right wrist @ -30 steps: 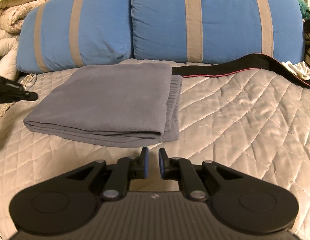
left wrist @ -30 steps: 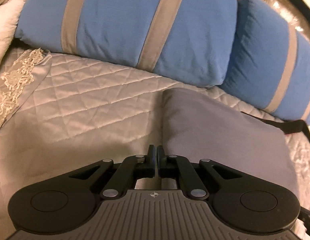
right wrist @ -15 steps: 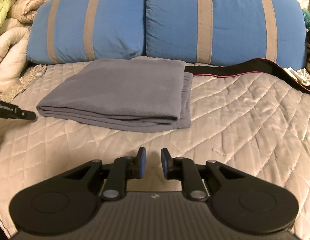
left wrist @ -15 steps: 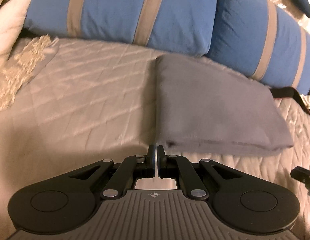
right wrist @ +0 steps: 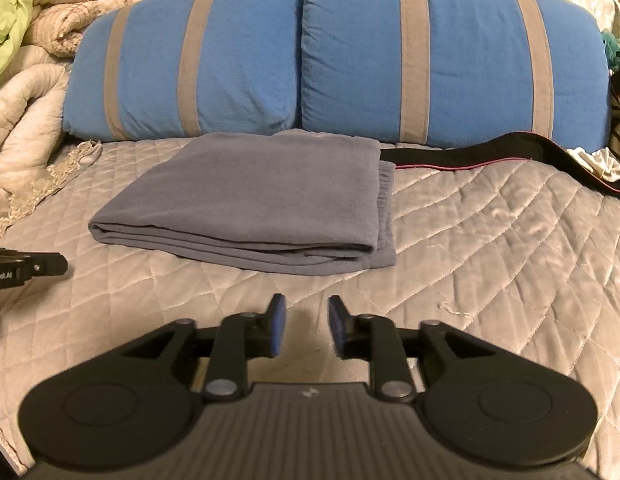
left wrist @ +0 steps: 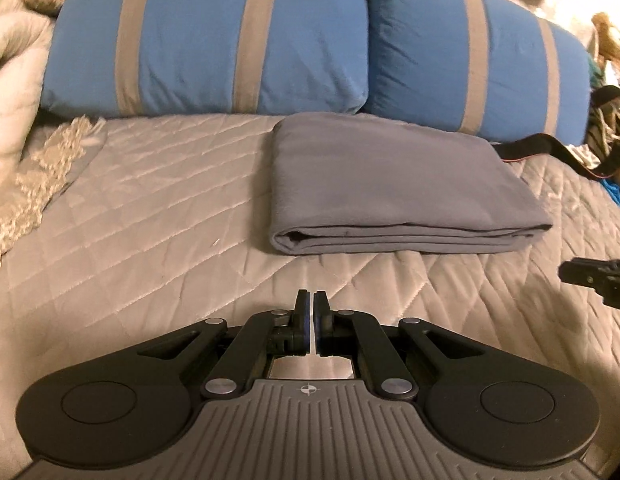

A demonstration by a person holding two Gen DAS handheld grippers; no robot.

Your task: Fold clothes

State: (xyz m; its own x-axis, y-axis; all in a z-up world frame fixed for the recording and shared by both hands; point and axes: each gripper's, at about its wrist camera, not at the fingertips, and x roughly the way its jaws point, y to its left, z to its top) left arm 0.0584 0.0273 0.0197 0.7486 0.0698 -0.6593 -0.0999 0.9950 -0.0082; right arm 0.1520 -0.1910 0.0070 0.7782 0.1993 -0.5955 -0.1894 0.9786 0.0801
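The grey garment (left wrist: 394,184) lies folded into a flat, neat rectangle on the bed (left wrist: 150,216), its layered edges stacked along the near side and a ribbed band peeking out along its right edge in the right wrist view. Its surface is smooth, with hardly a wrinkle. Its far edge touches the two blue pillows (right wrist: 310,60) with tan stripes, just where they meet. A black strap (right wrist: 490,156) with red piping runs off from the garment's far right corner, in front of the right pillow. To the garment's left, near the bed's edge, lies a lace-trimmed cloth (left wrist: 34,176), and beyond that a heap of pale bedding (right wrist: 26,100) with a green piece on top. The left gripper (left wrist: 311,312) hovers over the quilt just in front of the garment's near left corner, its fingers pressed together and empty. The right gripper (right wrist: 306,320) hangs in front of the garment's near edge; its fingers have just been opening and stand moderately apart, nothing between them.
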